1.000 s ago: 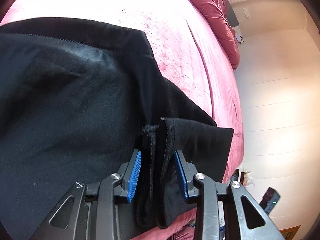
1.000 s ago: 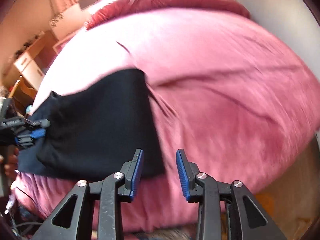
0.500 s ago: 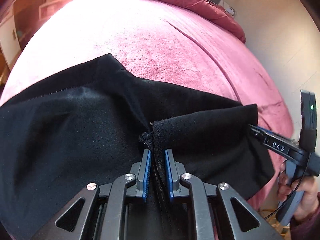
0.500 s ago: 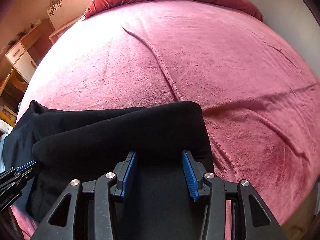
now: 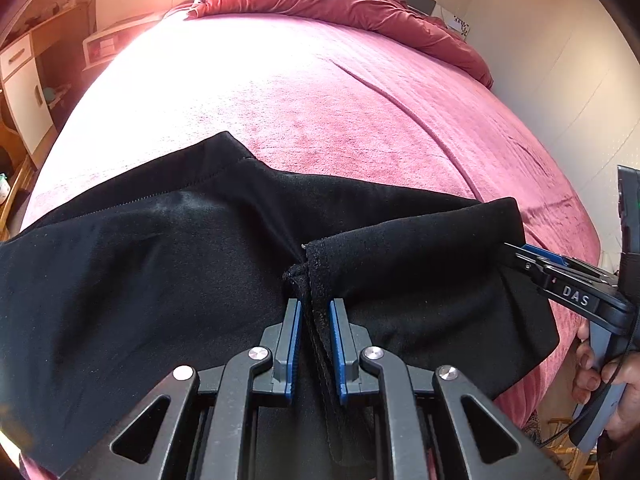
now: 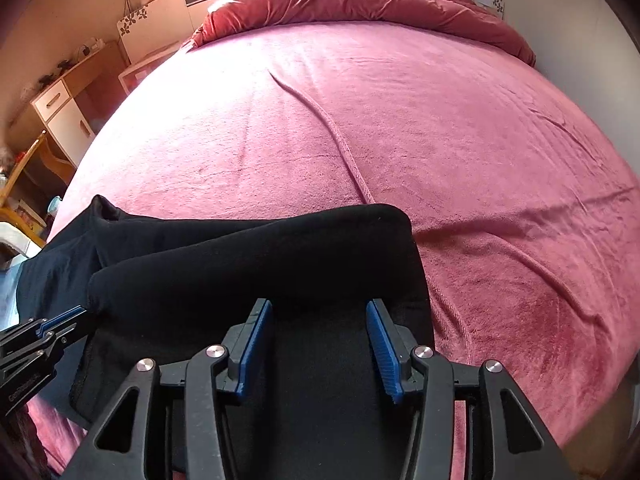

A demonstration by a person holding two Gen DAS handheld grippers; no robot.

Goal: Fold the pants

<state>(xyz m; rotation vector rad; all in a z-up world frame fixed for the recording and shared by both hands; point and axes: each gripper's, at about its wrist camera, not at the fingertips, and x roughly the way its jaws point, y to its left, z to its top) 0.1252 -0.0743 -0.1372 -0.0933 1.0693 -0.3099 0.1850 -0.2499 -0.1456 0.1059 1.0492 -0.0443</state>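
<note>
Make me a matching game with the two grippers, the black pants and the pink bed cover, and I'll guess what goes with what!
Things:
1. left gripper
2. right gripper
3. black fabric pants
4. pink fuzzy bed cover

States:
A. spread flat under everything
B. jaws wide, cloth between them, not pinched
C. lying folded over at the near bed edge
D. pinched shut on a hemmed cloth edge

Pairs: 1-D, 2-B, 3-C, 4-A
</note>
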